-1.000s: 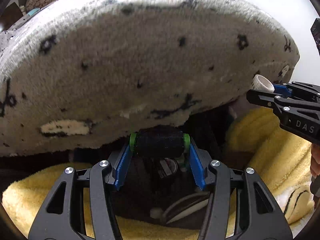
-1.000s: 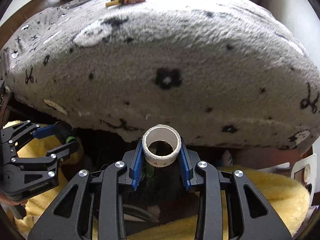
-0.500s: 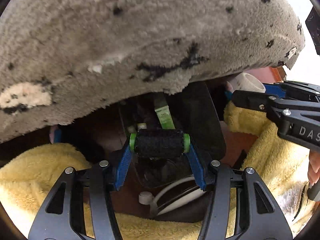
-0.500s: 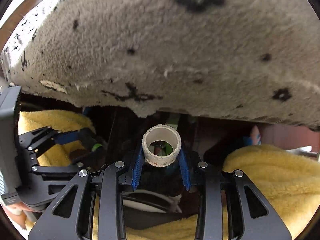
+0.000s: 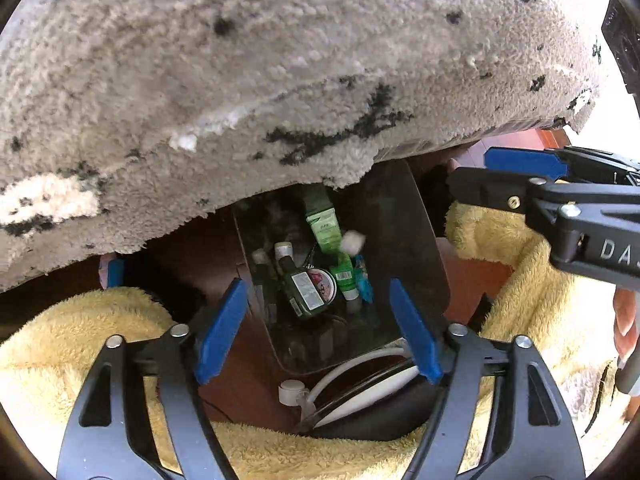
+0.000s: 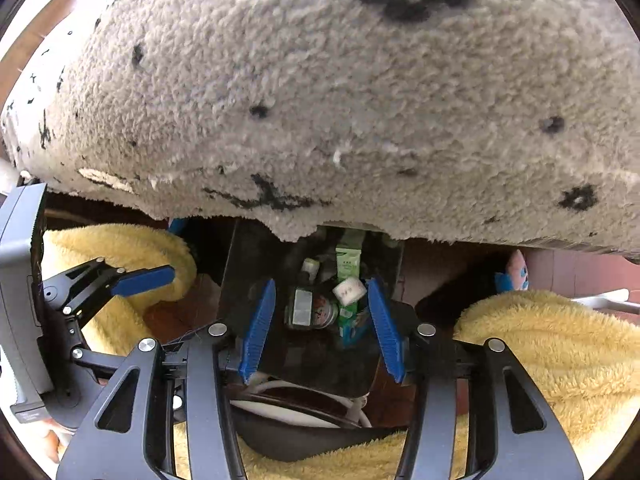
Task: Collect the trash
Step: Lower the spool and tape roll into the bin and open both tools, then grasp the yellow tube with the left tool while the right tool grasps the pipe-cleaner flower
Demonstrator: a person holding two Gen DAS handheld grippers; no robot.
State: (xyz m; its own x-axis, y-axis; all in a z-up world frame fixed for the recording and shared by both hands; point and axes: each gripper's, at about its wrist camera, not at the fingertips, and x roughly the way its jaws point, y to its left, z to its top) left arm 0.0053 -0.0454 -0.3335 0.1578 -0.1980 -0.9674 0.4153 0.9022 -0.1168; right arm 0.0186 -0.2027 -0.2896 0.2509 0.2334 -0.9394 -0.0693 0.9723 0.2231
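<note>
1. The left gripper (image 5: 320,328) points steeply down over a dark bin (image 5: 408,248). Its blue fingers (image 5: 222,332) have just been opening and now stand wide apart with nothing between them.
2. The right gripper (image 6: 322,328) hangs over the same bin (image 6: 240,276). Its blue fingers (image 6: 258,328) have also just been opening; they are apart and press on nothing.
3. The small white tape roll (image 6: 349,290) is loose in the gap between the right fingers, touching neither of them, and sits over the rubbish in the bin. In the left wrist view the same roll (image 5: 351,243) shows as a pale blur beside a green carton (image 5: 325,229).
4. The bin holds a dark green bottle (image 5: 298,286), a round tin with a pink label (image 5: 320,285) and a green tube (image 5: 346,276), packed close together.
5. A grey shaggy blanket with black marks (image 5: 280,60) hangs over the far edge of the bin and fills the top of both views.
6. Yellow fleece (image 5: 52,344) lies on both sides of the bin, near the camera.
7. A white cable (image 5: 352,368) curls just below the bin's near rim.
</note>
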